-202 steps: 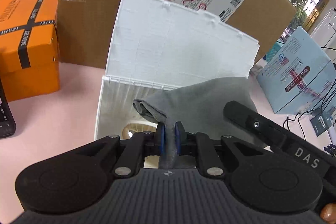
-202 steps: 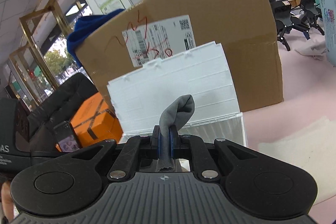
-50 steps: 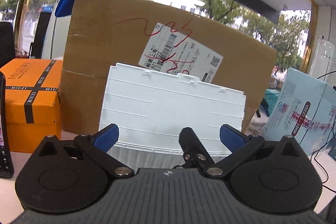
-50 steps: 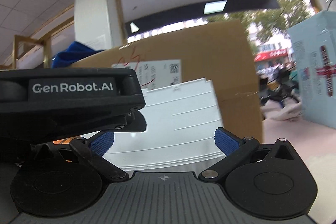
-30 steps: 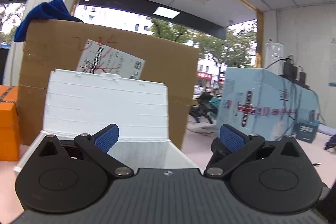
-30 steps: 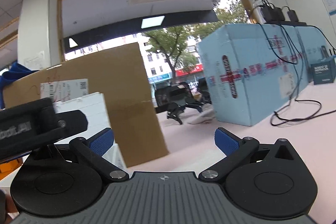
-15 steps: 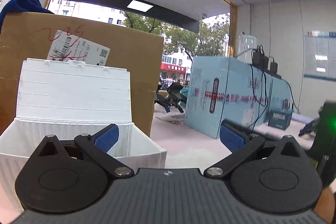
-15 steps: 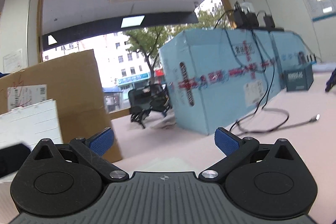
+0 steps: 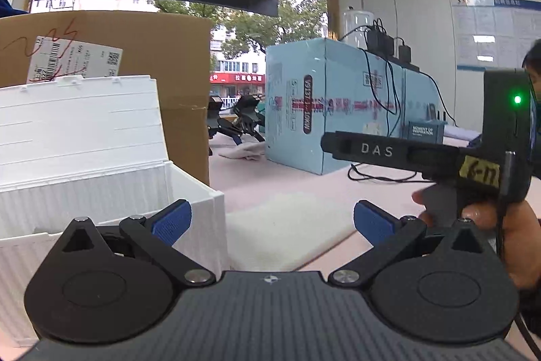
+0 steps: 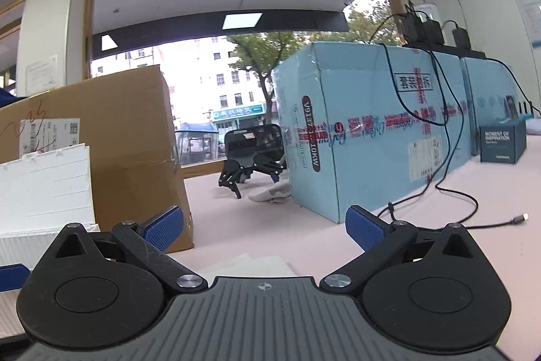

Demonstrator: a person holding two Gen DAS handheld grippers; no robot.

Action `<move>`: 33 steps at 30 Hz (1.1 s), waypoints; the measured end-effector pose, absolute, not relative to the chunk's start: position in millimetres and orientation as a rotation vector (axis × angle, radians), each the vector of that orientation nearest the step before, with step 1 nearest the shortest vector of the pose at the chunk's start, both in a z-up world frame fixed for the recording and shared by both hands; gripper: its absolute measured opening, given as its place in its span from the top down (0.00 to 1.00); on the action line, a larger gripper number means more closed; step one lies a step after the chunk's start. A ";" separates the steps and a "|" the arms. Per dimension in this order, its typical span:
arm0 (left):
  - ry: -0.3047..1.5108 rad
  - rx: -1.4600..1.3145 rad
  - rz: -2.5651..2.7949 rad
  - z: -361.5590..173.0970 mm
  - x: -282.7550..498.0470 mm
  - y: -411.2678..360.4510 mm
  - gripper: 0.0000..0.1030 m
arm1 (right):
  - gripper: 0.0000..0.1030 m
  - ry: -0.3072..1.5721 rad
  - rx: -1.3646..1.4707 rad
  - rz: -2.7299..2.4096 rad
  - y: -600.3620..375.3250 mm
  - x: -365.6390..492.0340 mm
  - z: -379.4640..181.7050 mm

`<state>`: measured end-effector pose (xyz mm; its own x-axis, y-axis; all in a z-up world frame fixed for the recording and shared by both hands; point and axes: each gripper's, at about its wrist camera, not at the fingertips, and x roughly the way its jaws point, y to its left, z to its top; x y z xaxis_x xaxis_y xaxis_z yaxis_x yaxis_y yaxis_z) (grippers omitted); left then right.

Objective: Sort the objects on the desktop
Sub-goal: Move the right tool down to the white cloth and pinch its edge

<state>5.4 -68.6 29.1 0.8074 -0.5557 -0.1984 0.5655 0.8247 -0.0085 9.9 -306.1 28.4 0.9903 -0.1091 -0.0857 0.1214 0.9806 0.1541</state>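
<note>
Left gripper [image 9: 272,220]: jaws spread wide, nothing between the blue pads, held above the pink desk [image 9: 304,181].
Right gripper [image 10: 263,227]: also wide, empty; in the left view its black body marked DAS sits in a hand [image 9: 507,235] at right.
White storage box [image 9: 101,178]: lid up, standing at left, just in front of the cardboard box [image 9: 162,56]. Contents not visible from here.
White foam pad [image 9: 287,225]: flat on the desk, just right of the storage box, below both grippers.
Background: light-blue carton [image 10: 372,131] with cables draped over it, well apart from the storage box.
</note>
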 end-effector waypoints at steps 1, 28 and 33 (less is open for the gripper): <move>0.203 0.054 -0.604 28.7 5.3 -69.3 0.00 | 0.00 0.093 0.165 -0.092 -308.3 12.0 28.0; 0.317 0.045 -0.623 23.6 19.1 -69.7 0.00 | 0.00 0.562 0.332 0.018 -355.4 74.6 -1.0; 0.326 0.045 -0.624 23.3 20.2 -69.6 0.00 | 0.06 0.582 0.292 0.086 -351.6 77.6 -0.6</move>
<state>20.2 -69.6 23.3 0.7623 -0.5663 -0.3133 0.5805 0.8123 -0.0559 77.6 -351.6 -0.6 0.8331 0.1618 -0.5289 0.0021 0.9553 0.2955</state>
